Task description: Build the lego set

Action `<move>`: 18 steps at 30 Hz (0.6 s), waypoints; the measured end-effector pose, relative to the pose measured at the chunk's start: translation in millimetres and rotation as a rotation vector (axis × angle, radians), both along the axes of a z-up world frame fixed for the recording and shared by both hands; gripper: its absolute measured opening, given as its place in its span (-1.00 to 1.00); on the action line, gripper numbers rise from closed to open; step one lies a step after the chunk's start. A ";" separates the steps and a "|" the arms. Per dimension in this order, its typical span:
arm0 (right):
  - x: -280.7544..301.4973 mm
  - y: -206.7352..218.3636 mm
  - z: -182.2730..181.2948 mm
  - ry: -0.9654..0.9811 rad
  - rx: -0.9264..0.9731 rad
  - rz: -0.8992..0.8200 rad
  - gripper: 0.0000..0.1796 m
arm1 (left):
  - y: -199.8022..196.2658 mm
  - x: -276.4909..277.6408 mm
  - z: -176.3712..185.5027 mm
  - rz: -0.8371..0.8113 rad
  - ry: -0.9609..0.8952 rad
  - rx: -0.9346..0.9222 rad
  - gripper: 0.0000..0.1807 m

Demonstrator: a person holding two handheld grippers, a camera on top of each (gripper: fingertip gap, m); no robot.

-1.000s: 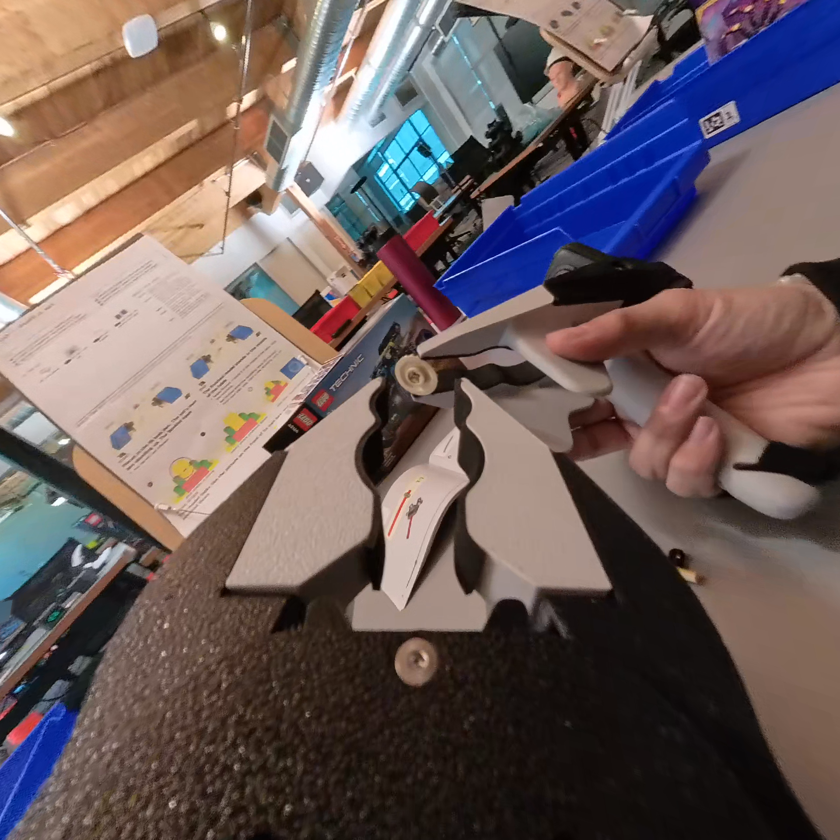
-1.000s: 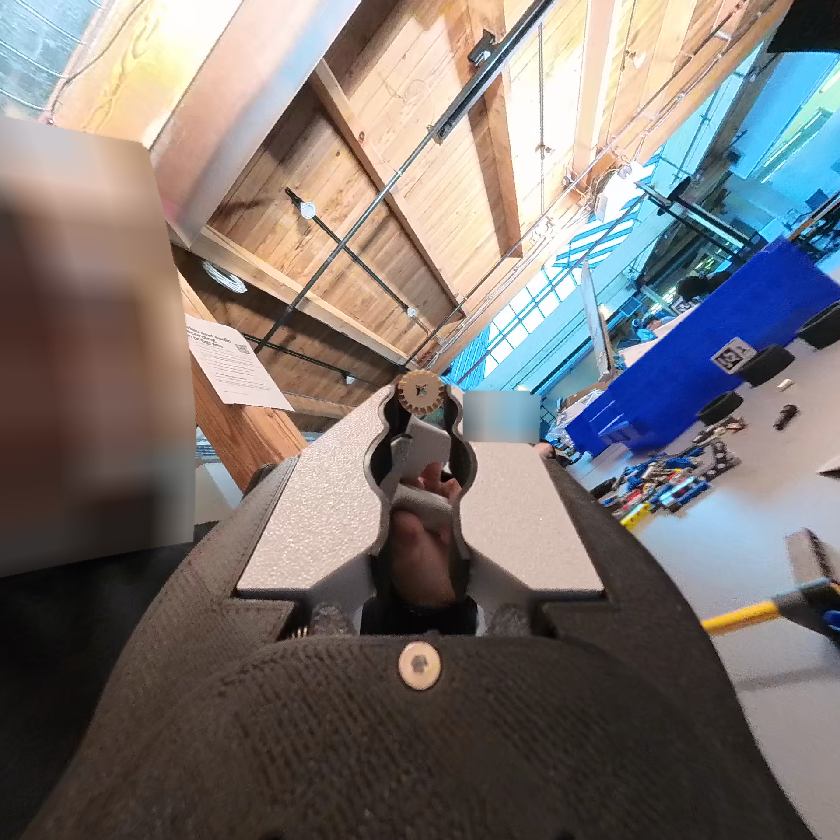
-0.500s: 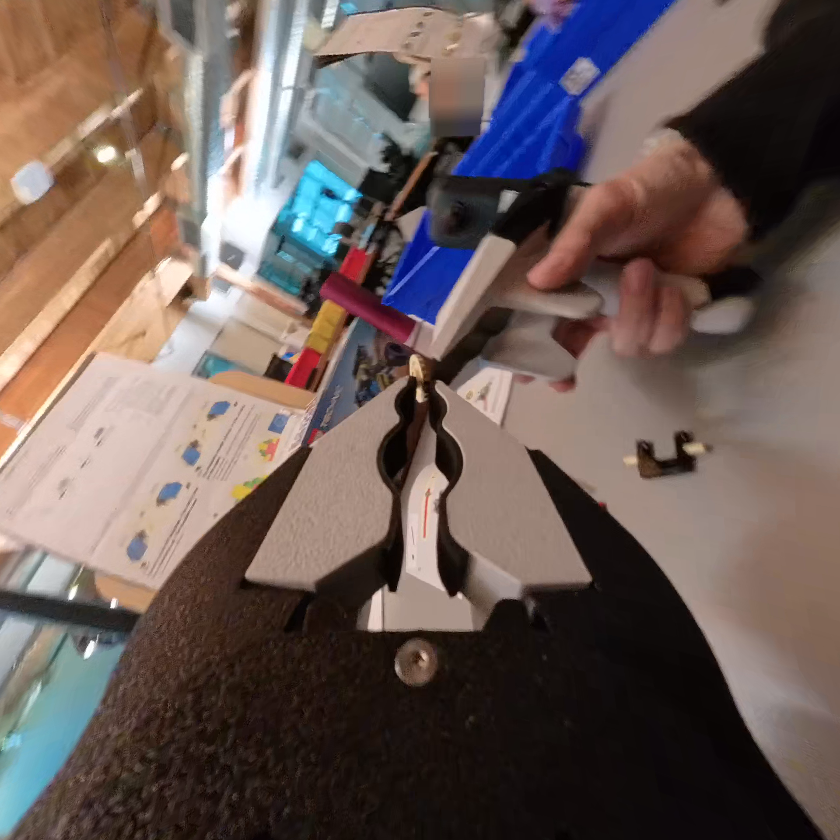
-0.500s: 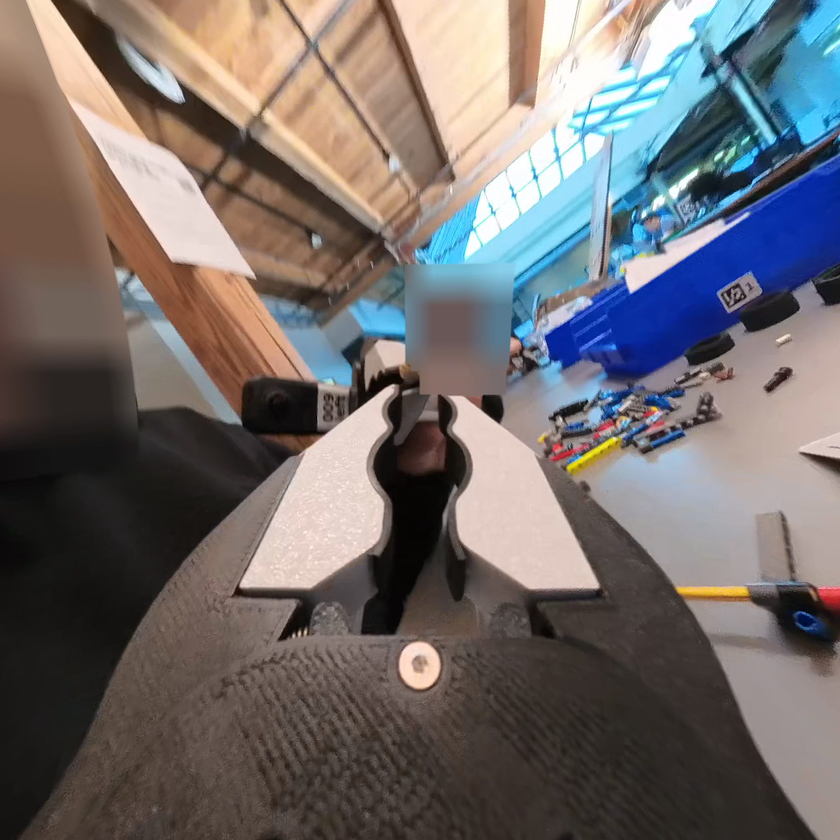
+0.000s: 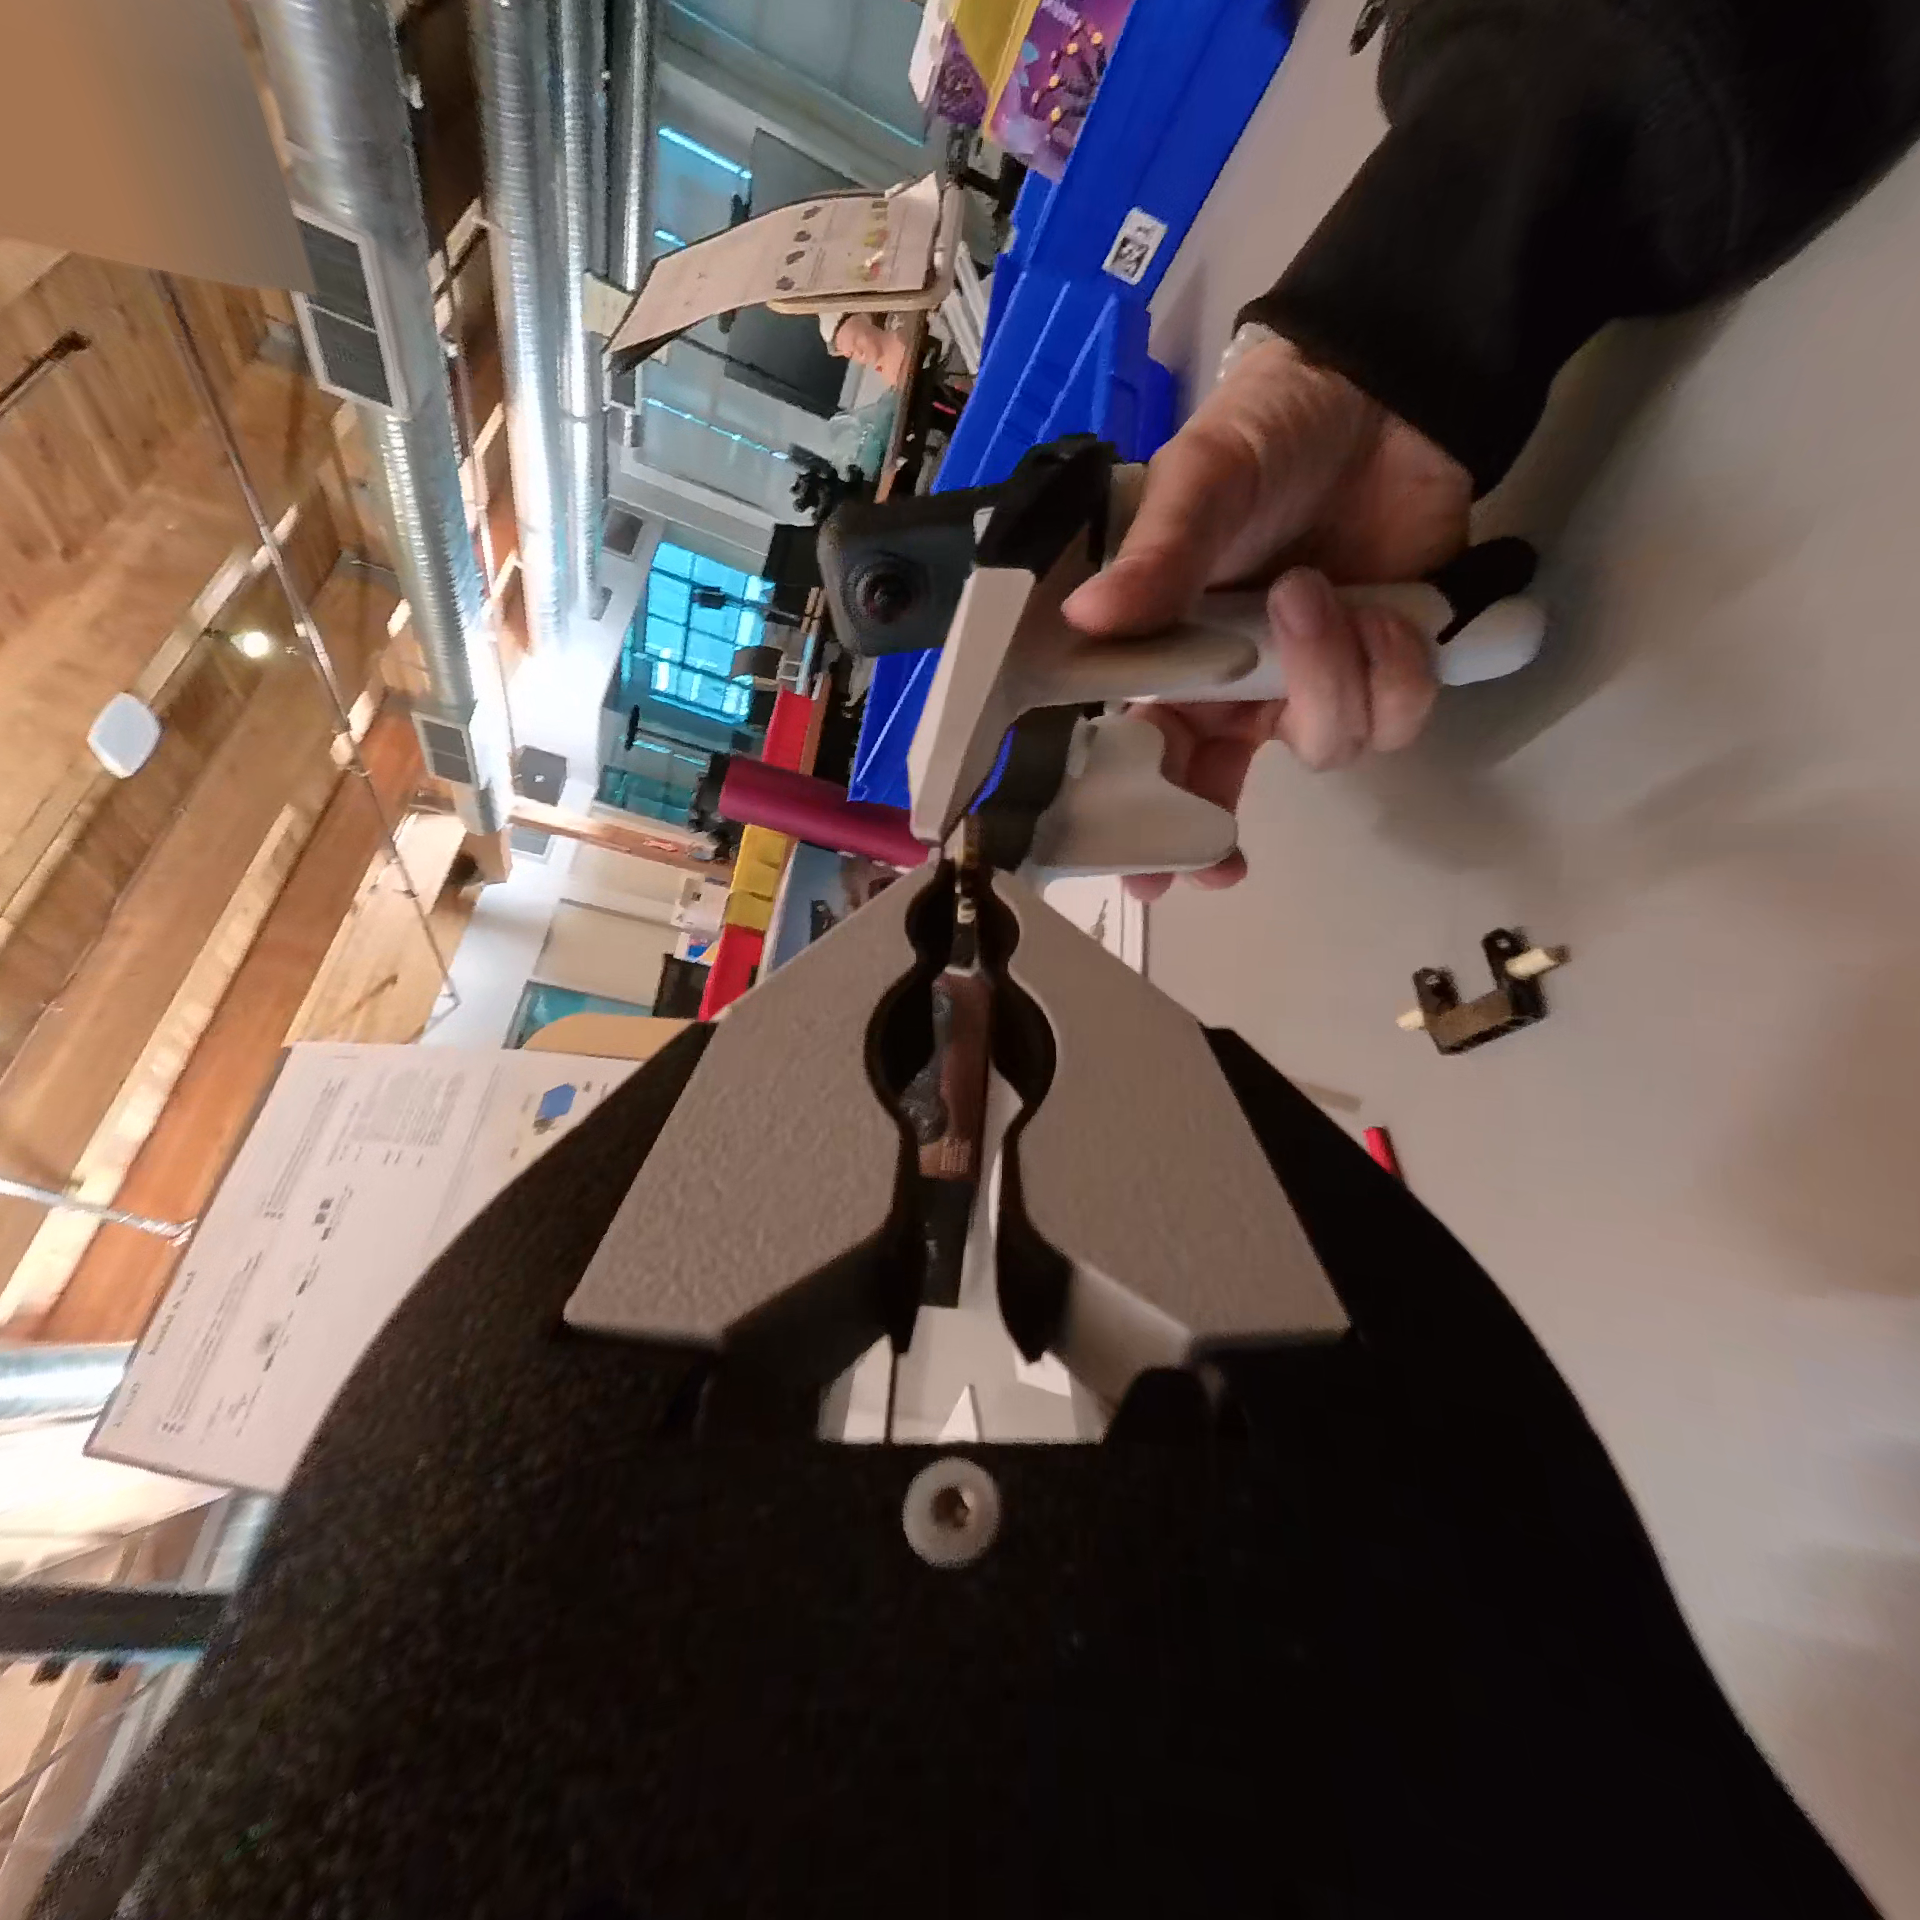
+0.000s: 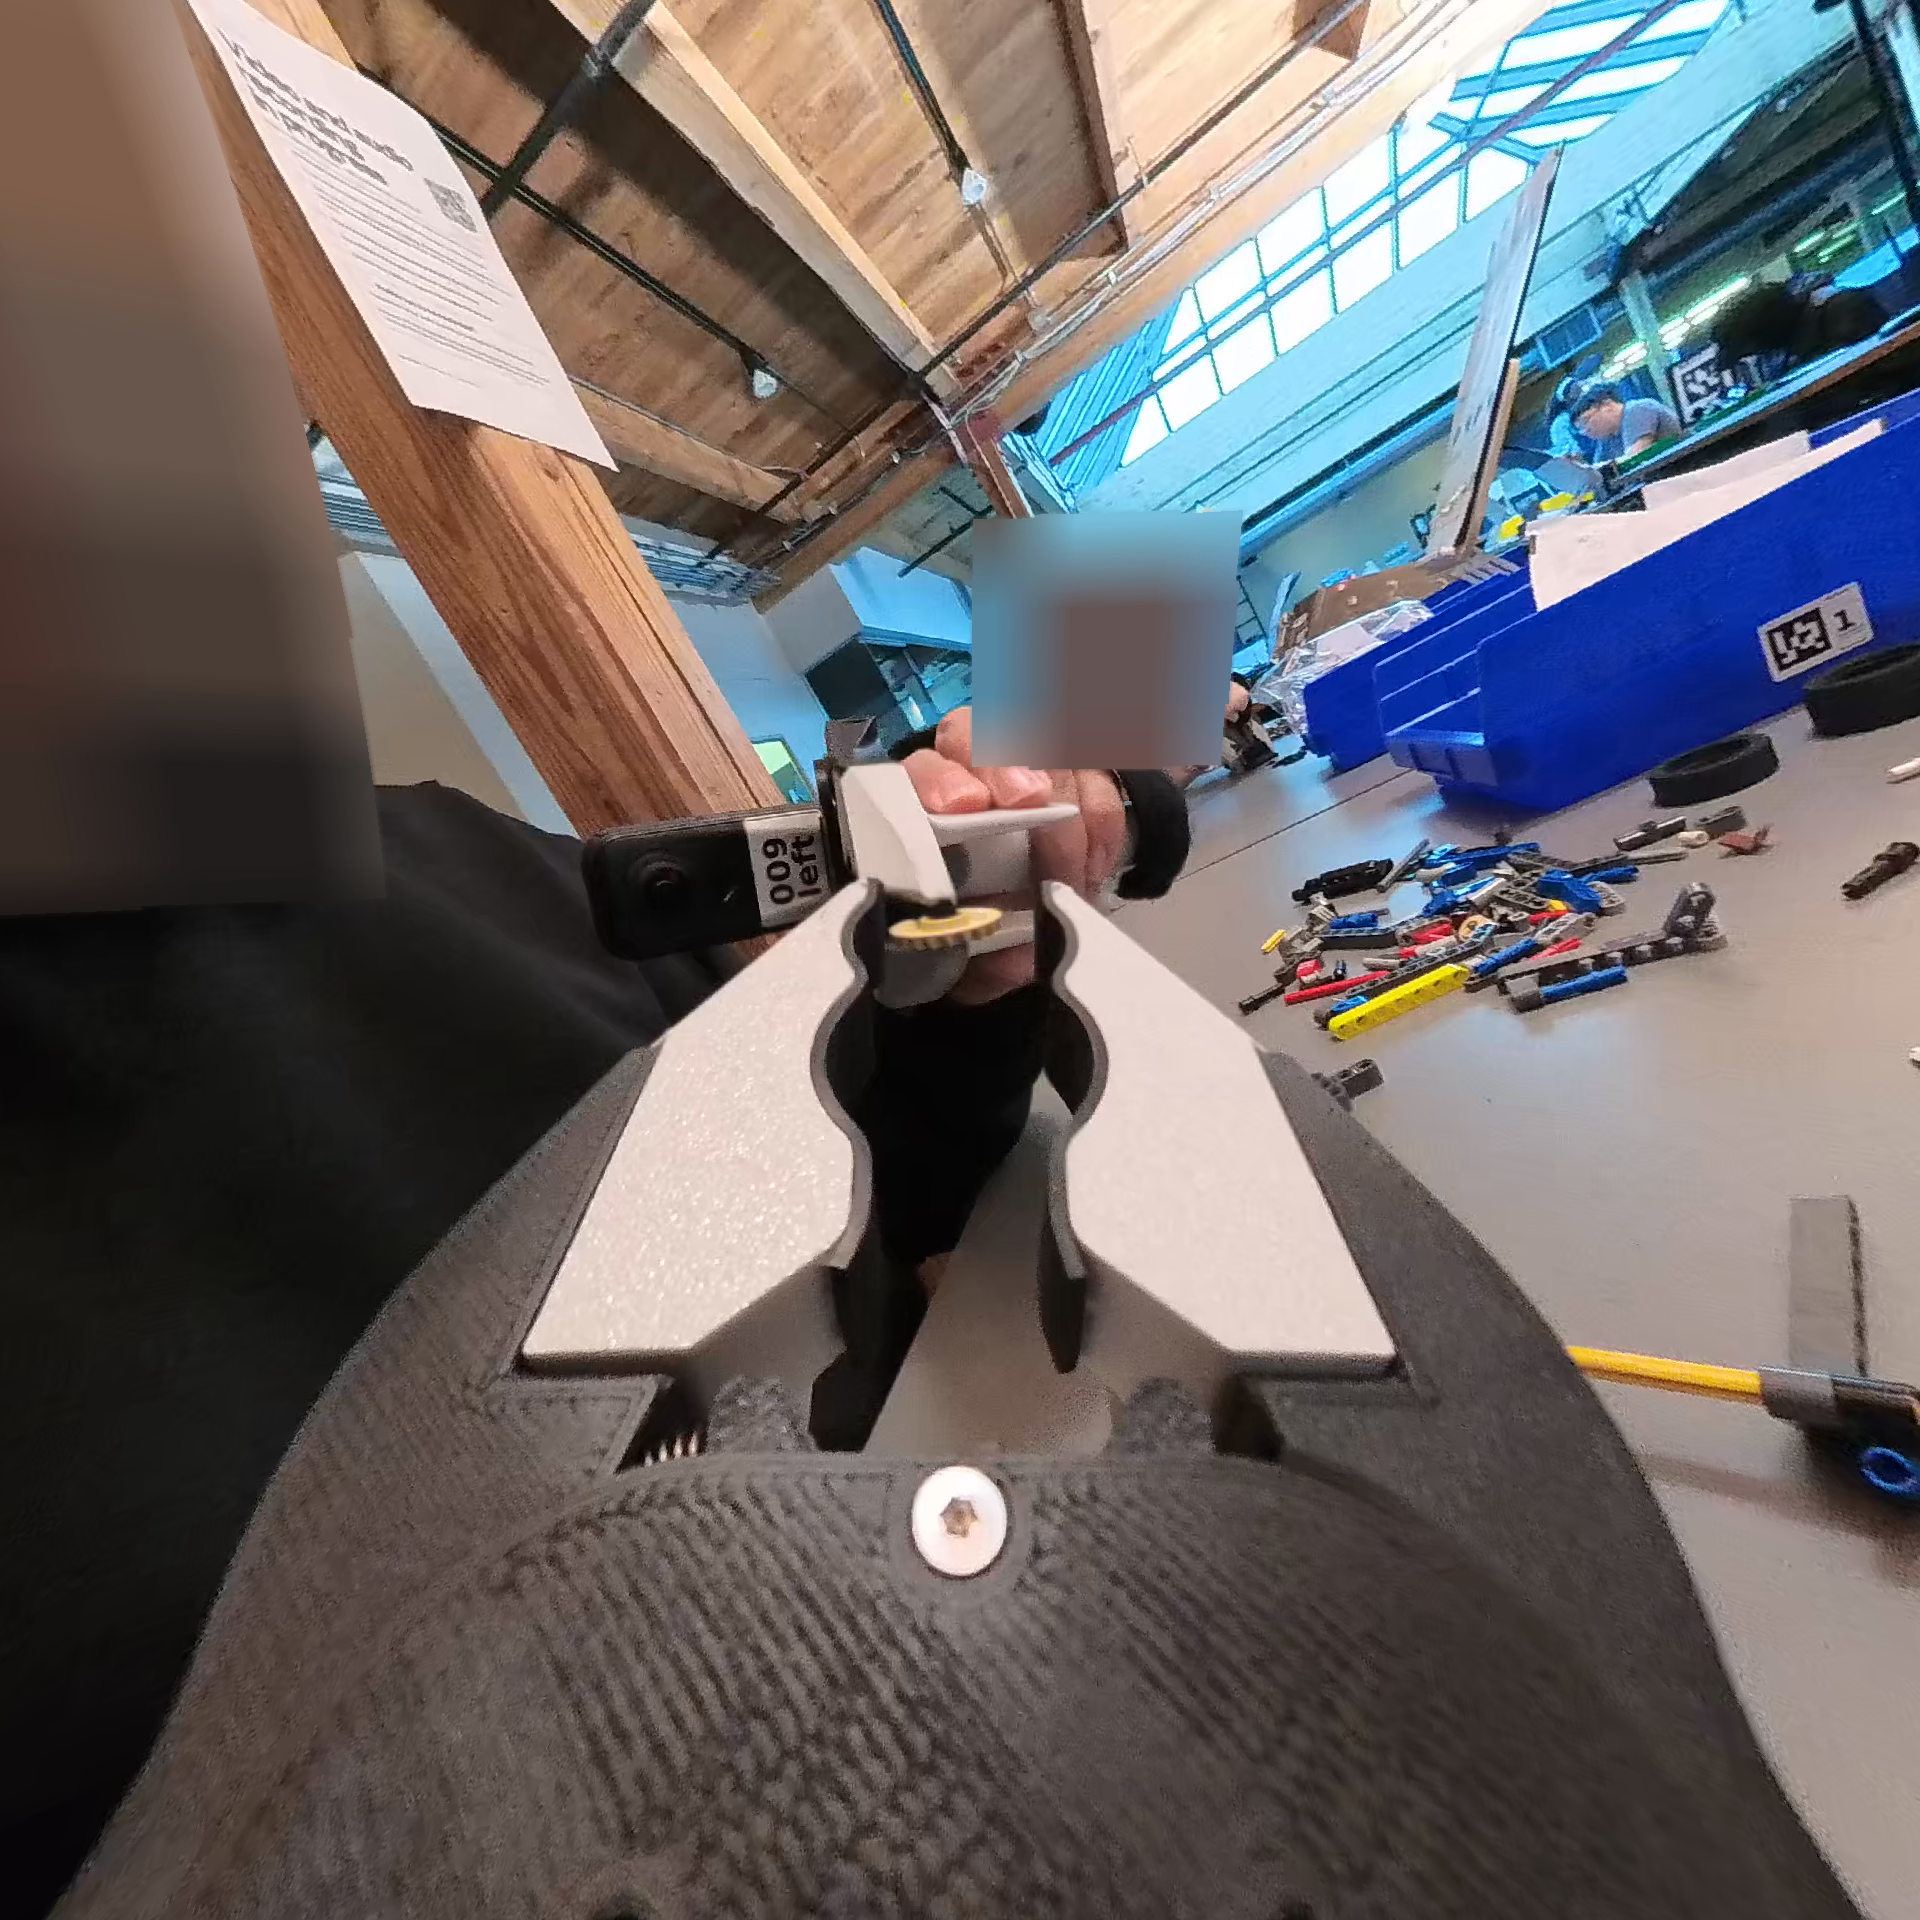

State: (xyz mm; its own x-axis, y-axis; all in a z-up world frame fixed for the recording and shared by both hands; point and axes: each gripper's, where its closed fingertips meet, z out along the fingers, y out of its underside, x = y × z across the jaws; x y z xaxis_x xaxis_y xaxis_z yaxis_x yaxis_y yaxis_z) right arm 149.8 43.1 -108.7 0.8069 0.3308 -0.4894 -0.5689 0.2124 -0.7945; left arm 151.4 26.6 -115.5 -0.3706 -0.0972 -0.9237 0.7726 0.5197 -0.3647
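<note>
A small tan gear (image 6: 940,925) is pinched in the tips of my left gripper (image 5: 961,878), which is shut on it. In the left wrist view the gear shows edge-on as a thin sliver (image 5: 966,883). My right gripper (image 6: 956,899) is open, with its jaws standing on either side of the gear and apart from it. In the right wrist view the left gripper's fingers (image 6: 899,842) point at me, held in a hand. In the left wrist view the right gripper's fingers (image 5: 977,686) meet mine tip to tip, above the grey table (image 5: 1662,1195).
A black lego piece with white pins (image 5: 1481,997) and a red piece (image 5: 1382,1148) lie on the table. A pile of loose lego parts (image 6: 1475,935), black tyres (image 6: 1714,769), a yellow-axle assembly (image 6: 1662,1377) and blue bins (image 6: 1621,665) lie to the right. An instruction sheet (image 5: 343,1226) stands on the left. My left and right fingertips are right by each other.
The right gripper held the tan gear a second ago. The left gripper closed on it, and the right gripper has now opened and let go. Both views have tilted down toward the table.
</note>
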 end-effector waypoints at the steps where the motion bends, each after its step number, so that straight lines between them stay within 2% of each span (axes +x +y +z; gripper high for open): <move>1: -0.6 0.2 -0.4 0.002 0.000 0.005 -0.74 | 0.6 1.8 0.6 0.013 -0.015 -0.004 -0.99; 4: -3.8 0.6 -1.4 0.004 -0.003 0.030 -0.80 | 2.3 2.6 5.8 0.027 -0.046 -0.022 -0.99; 6: -2.4 1.0 -1.1 0.005 -0.003 0.018 -0.75 | 1.3 1.2 1.8 0.012 -0.011 -0.005 -0.99; 14: -3.4 1.2 -3.2 -0.004 -0.019 0.028 -0.79 | 1.8 0.4 -1.0 0.004 -0.007 0.012 -0.99; 16: -2.4 2.2 -8.1 -0.054 -0.057 0.005 -0.79 | 2.6 2.1 -5.4 0.003 0.045 0.011 -0.98; 18: 3.7 1.1 -10.4 -0.133 -0.095 -0.062 -0.79 | 5.6 9.4 -5.6 0.026 0.169 -0.067 -0.89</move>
